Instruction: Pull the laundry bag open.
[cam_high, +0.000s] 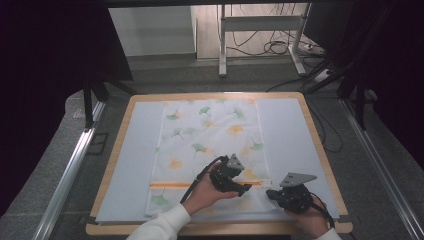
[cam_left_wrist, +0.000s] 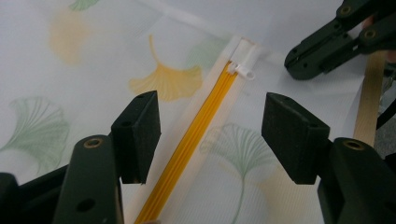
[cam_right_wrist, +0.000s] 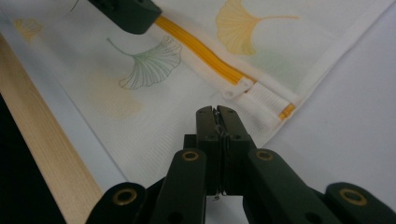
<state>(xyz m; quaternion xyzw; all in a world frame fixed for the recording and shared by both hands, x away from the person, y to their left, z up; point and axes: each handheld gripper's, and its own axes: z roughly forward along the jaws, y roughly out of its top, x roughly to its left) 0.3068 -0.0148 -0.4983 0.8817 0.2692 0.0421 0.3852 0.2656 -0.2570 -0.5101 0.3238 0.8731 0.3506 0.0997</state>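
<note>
Left fingers (cam_left_wrist: 212, 135): apart, straddling the orange zipper (cam_left_wrist: 196, 140) without pressing it.
Right fingers (cam_right_wrist: 216, 116): closed tight, pinching the near right edge of the pouch, as far as the close view lets me tell.
Zipper slider (cam_left_wrist: 243, 70): white, at the zipper's right end, just beyond the left fingers.
Pouch (cam_high: 210, 145): white mesh printed with ginkgo leaves, flat in the middle of the mat, zipper along its near side.
Mat (cam_high: 290, 130): pale blue, covering the table (cam_high: 314, 130).
</note>
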